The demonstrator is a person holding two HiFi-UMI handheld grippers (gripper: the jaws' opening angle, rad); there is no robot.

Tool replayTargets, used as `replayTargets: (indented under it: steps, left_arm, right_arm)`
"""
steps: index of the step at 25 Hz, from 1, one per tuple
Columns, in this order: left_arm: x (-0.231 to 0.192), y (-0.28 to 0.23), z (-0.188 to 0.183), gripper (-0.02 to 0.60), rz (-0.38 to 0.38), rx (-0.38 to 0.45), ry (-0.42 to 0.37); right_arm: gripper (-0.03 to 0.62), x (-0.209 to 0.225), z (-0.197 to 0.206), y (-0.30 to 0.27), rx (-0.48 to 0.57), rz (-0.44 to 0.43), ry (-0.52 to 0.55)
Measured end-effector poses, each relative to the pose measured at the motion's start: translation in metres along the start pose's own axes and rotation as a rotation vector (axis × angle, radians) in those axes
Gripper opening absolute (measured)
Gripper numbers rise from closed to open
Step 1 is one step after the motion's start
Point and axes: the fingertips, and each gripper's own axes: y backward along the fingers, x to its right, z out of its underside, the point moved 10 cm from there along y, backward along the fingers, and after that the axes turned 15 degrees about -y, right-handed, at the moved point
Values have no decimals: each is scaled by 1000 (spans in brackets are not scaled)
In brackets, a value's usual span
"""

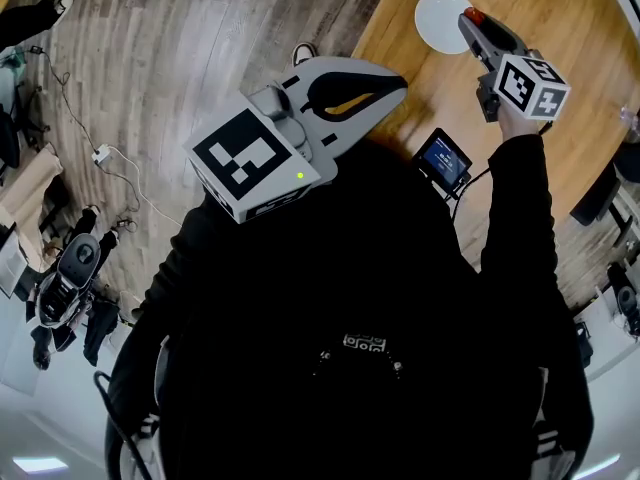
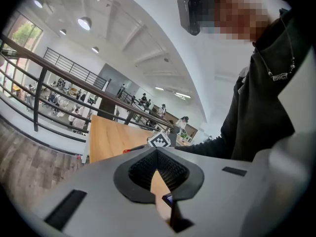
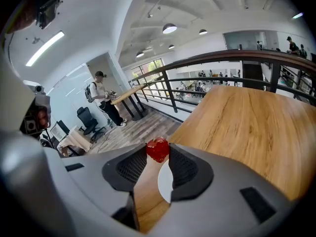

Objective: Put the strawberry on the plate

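Wooden table (image 3: 256, 127), grey plank floor (image 1: 180, 58), dark railing (image 3: 222, 58), round ceiling lights (image 3: 169, 28)

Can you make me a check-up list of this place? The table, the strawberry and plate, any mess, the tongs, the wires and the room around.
Surface: wooden table, light brown.
Job's things: strawberry up in the air by the white plate, not on it yet; nothing seen on the plate.
Clutter: a small screen at the table's edge.
Grippers: right tongs shut on the strawberry; left tongs shut, with nothing between them.
Cables: a white cable with a small box lies on the floor.
Surroundings: wood floor, a dark railing, a person standing by a far desk.
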Motion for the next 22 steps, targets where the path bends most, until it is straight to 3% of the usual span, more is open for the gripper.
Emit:
replayTargets:
  steps: [22]
  left_arm:
    - [5, 15, 15, -1, -45, 39, 40]
  right_arm:
    - [150, 55, 35, -44, -169, 132, -4]
